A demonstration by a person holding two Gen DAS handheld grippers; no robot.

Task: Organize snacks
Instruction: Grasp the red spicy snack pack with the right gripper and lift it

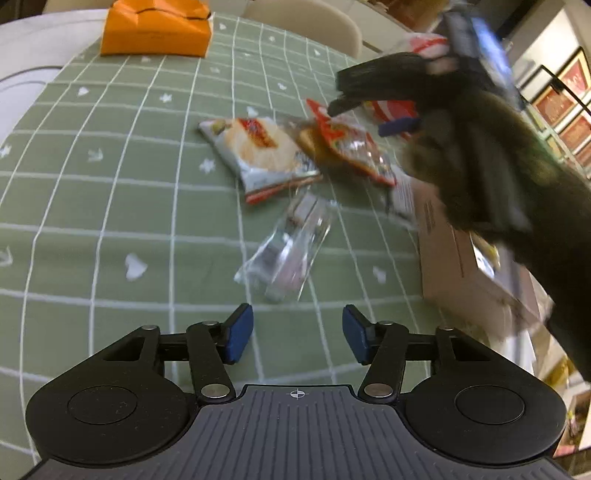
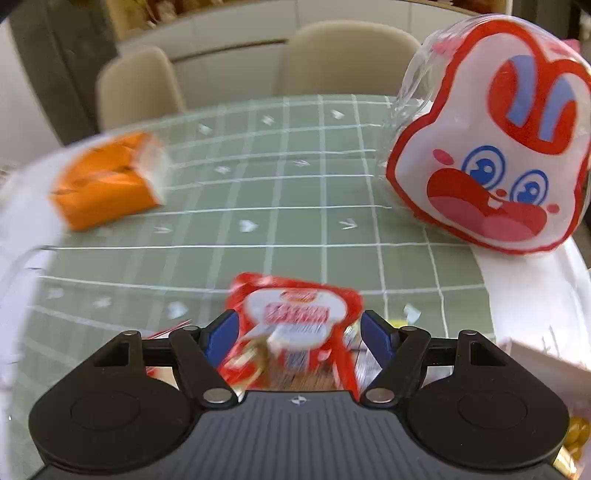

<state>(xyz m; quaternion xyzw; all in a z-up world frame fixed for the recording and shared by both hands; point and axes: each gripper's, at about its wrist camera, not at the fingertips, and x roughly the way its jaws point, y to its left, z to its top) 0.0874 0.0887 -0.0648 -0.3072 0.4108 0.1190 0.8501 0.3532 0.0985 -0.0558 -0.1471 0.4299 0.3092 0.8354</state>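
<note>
In the left wrist view my left gripper [image 1: 297,338] is open and holds nothing, just short of a clear-wrapped snack [image 1: 288,247] on the green checked tablecloth [image 1: 110,184]. Beyond it lie a white and red snack bag [image 1: 258,155] and a red packet [image 1: 351,147]. My right gripper [image 1: 360,118] hangs over the red packet, held by a dark-gloved hand [image 1: 480,166]. In the right wrist view the right gripper [image 2: 299,336] is open, and a blurred red and white snack packet [image 2: 295,325] lies in the gap between its blue pads [image 2: 221,334].
An orange box [image 1: 155,29] stands at the table's far side. A cardboard box [image 1: 461,266] sits at the right edge. A red and white rabbit-face container [image 2: 491,158] stands far right. Two beige chairs [image 2: 343,55] are behind the table. Yellow wrapped snacks [image 2: 576,435] show bottom right.
</note>
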